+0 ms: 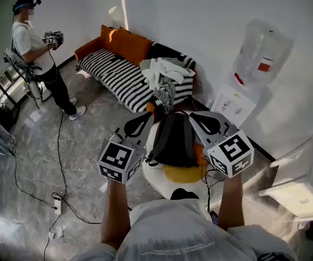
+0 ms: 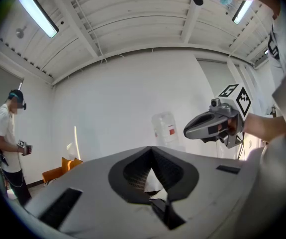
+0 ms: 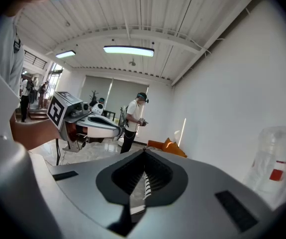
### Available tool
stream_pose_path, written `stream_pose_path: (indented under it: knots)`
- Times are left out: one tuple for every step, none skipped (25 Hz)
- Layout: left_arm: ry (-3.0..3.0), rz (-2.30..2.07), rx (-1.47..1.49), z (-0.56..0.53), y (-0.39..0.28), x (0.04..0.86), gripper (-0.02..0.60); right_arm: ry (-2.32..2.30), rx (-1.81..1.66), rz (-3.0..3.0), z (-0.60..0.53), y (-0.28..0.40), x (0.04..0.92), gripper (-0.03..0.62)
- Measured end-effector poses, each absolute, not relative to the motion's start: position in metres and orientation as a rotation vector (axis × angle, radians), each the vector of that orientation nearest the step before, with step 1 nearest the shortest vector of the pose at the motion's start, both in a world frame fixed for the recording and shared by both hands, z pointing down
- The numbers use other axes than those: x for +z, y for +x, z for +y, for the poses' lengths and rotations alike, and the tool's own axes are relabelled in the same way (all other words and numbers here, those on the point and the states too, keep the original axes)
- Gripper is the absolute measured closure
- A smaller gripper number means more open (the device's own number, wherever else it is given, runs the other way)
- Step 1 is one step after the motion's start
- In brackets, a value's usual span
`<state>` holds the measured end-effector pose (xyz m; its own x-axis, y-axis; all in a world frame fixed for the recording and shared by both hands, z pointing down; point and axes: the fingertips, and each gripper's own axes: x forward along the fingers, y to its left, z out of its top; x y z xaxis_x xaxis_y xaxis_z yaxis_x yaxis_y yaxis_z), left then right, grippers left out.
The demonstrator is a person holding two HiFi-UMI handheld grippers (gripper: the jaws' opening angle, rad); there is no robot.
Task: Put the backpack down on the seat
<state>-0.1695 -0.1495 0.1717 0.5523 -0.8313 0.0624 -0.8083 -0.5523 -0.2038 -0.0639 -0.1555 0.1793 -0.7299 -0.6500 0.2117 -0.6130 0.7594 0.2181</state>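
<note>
A dark grey backpack [image 1: 173, 140] lies on a round white seat [image 1: 155, 176], over a yellow cushion [image 1: 184, 173]. My left gripper [image 1: 147, 115] is held up above the backpack's left side, and my right gripper [image 1: 192, 115] above its right side. In the left gripper view the left gripper [image 2: 151, 148] is shut with nothing between its jaws, and the right gripper [image 2: 188, 130] shows beside it. In the right gripper view the right gripper [image 3: 143, 151] is shut and empty as well, with the left gripper [image 3: 119, 130] at the left. Neither gripper view shows the backpack.
A striped sofa [image 1: 112, 75] with orange cushions [image 1: 126, 42] and a heap of clothes [image 1: 161, 72] stands behind the seat. A water dispenser [image 1: 243, 86] is at the right wall. Another person [image 1: 36, 53] stands at the far left. Cables [image 1: 58, 200] lie on the floor.
</note>
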Motion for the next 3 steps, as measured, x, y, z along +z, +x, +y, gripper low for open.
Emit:
stream_pose_path:
  knots:
    - [-2.634,1.399,-0.227,-0.1490,-0.1697,0.1713,0.568,0.981,-0.193,-2.691,-0.1550,-0.0651,0.1773,0.591]
    - [-2.637,1.396,-0.226,-0.1486,-0.1698,0.1707,0.569,0.977,-0.194,-2.702,-0.1544,-0.0664,0.1745,0.591]
    - [-2.639,1.393,-0.224,-0.1481,-0.1698,0.1699,0.569,0.973,-0.196,-2.713,-0.1536,-0.0678,0.1714,0.591]
